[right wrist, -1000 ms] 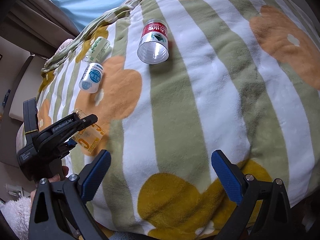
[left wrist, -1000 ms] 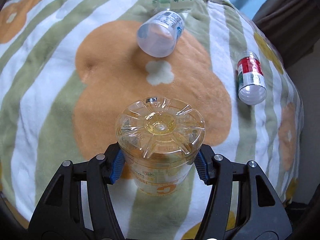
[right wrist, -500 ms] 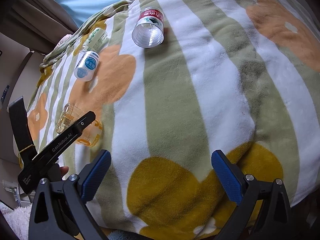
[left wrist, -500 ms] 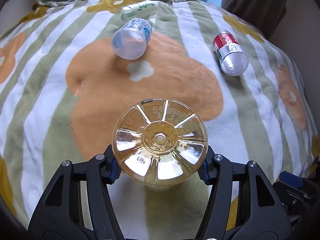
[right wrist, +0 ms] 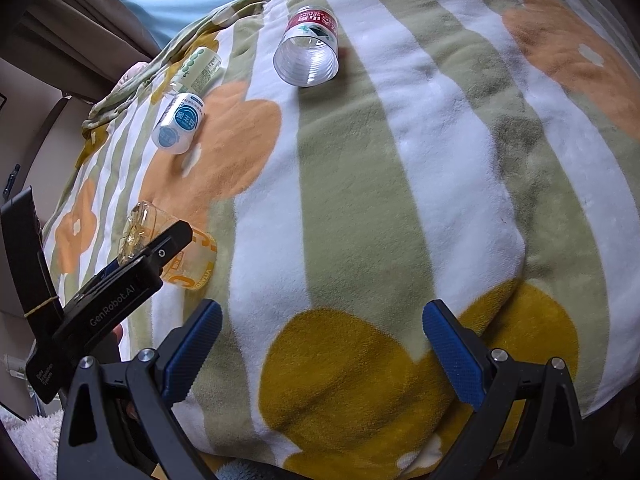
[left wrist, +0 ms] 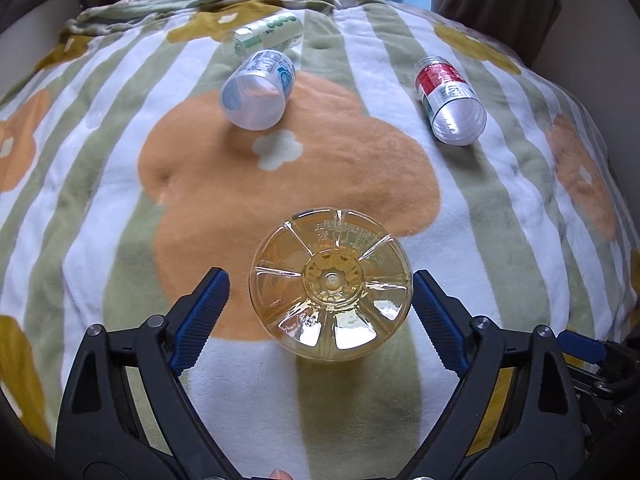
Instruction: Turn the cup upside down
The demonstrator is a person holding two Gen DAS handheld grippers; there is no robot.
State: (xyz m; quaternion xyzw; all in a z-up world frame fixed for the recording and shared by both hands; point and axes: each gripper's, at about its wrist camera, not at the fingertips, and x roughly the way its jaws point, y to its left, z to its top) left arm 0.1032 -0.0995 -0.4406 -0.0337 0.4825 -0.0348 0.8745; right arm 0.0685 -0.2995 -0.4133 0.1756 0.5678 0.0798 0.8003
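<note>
Yellow cup (left wrist: 331, 285) stands upside down on the blanket (left wrist: 100, 168), between the spread, non-touching fingers of the left gripper (left wrist: 320, 312); right gripper (right wrist: 322, 346) also spread, empty, over the blanket's near edge.

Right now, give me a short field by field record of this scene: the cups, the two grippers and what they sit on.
surface: striped flower blanket
yellow cup: upside down, base up, standing on the blanket
left gripper: open, pads either side of the yellow cup, not touching
right gripper: open, empty
blue-label cup: on its side
red-label cup: on its side
green-label cup: on its side, behind the blue one
</note>
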